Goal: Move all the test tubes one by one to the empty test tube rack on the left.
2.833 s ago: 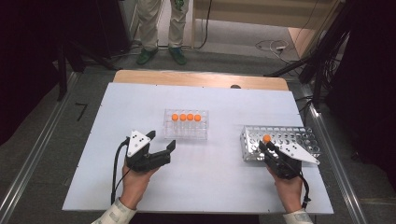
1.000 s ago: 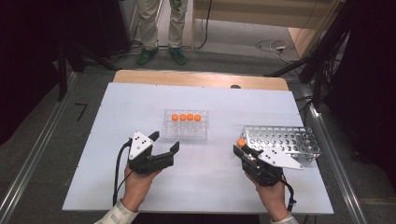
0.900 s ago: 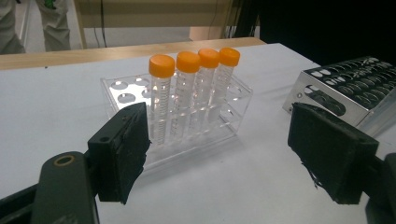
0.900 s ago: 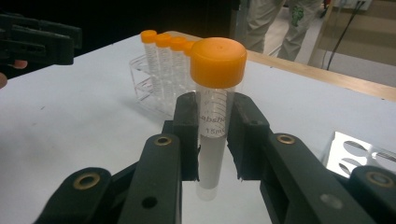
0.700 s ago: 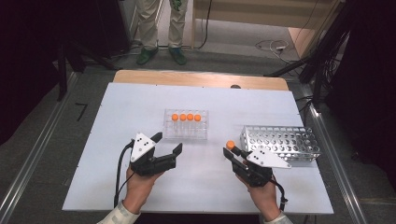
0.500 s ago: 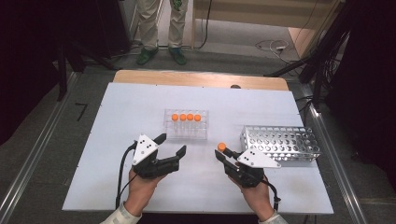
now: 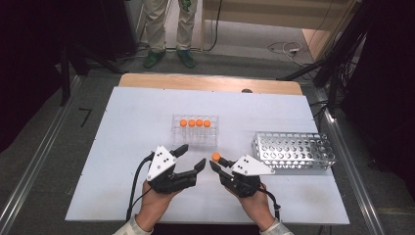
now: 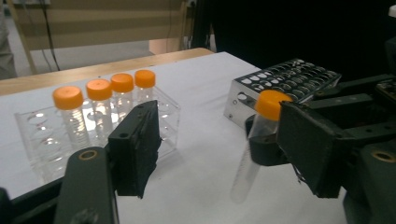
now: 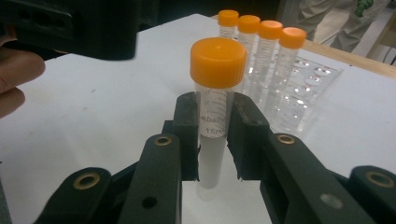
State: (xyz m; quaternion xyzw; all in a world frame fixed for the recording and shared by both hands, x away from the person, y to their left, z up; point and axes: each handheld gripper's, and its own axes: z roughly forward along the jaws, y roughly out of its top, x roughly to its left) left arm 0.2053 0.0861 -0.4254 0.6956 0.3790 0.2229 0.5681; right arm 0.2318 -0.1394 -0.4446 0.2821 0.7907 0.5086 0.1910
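Overhead camera faces forward-down; both close tongs cameras share the clear rack (image 7: 195,131).

Two black hand-held grippers (image 7: 188,156) (image 7: 218,162) — white three-cornered plates, black cables, brass-ringed pivots.

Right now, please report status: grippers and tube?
Right gripper shut on orange-capped tube. Left gripper open, empty. Clear rack holds four tubes. Nothing between.

Standing person (image 7: 170,29): cut off above the legs by the top edge of the high view. Held tube (image 9: 212,135): midsection hidden between the right gripper (image 9: 212,140) jaws, printed markings partly legible. Metal rack (image 8: 285,81): far end hidden behind gripper parts in the left gripper view.
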